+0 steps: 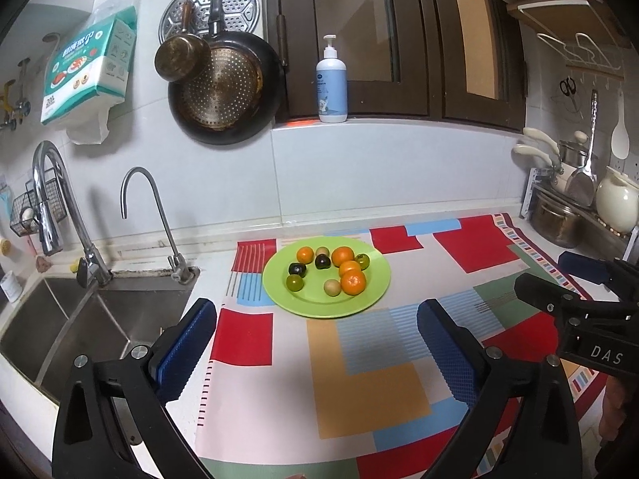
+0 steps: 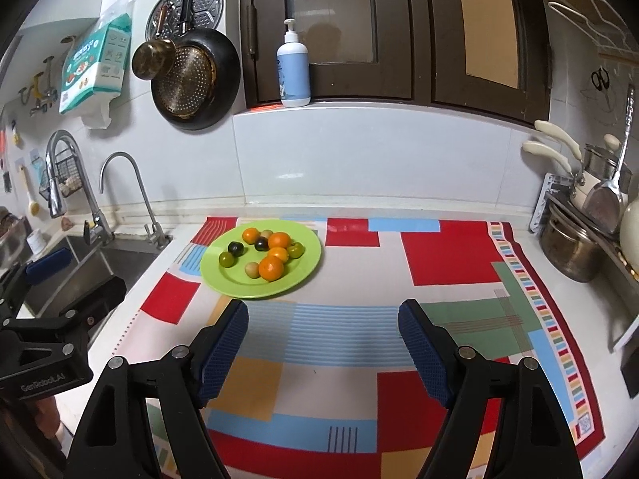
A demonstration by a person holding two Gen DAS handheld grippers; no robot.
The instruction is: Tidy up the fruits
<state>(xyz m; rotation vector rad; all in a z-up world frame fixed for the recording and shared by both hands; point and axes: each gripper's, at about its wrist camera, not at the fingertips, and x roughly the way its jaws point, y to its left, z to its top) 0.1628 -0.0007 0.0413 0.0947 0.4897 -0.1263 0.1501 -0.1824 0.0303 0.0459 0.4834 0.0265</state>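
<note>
A green plate (image 1: 375, 285) (image 2: 303, 267) sits on the patterned cloth and holds several small fruits: oranges (image 1: 353, 282) (image 2: 271, 268), dark plums (image 1: 297, 269) (image 2: 235, 248), green fruits (image 1: 294, 282) (image 2: 226, 259) and a pale one (image 1: 332, 287) (image 2: 252, 269). My left gripper (image 1: 315, 343) is open and empty, just in front of the plate. My right gripper (image 2: 323, 343) is open and empty, in front and to the right of the plate. The right gripper shows at the left wrist view's right edge (image 1: 579, 303); the left gripper shows at the right wrist view's left edge (image 2: 52, 299).
A steel sink (image 1: 72, 327) with two taps (image 1: 60, 199) lies left of the cloth (image 1: 359, 379). Pots and utensils (image 1: 579, 207) stand on a rack at the right. Pans (image 1: 223, 88) hang on the wall; a soap bottle (image 1: 331, 84) stands on the ledge.
</note>
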